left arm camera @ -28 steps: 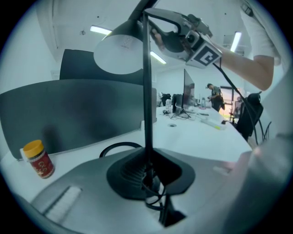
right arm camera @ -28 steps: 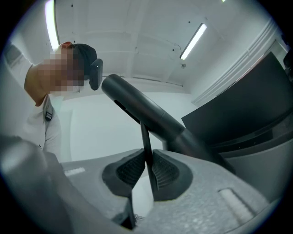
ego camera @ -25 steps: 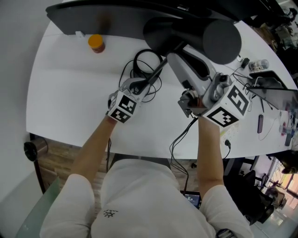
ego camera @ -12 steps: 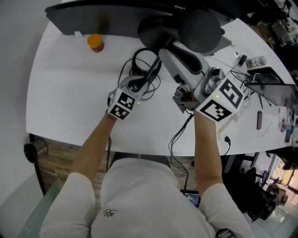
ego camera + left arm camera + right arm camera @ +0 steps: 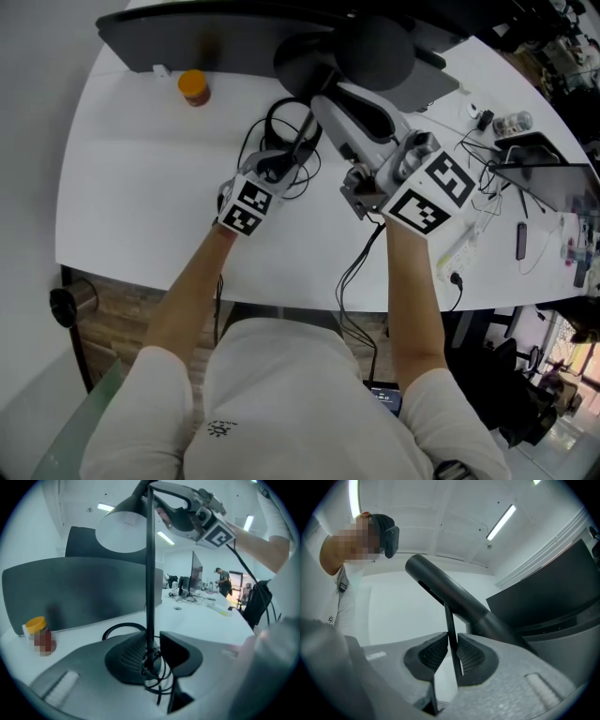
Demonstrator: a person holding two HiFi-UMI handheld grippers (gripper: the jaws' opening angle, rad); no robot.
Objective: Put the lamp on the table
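Left grey tongs and right grey tongs, their jaws just opening, are both released around the thin stem of the black desk lamp, upright at the far middle of the white table, so I should draw them straight back, clear of its coiled black cord.

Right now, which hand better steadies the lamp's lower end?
Left: the left claw straddles the pole low, near the table; the right claw is high near the shade. Both have just been opening.
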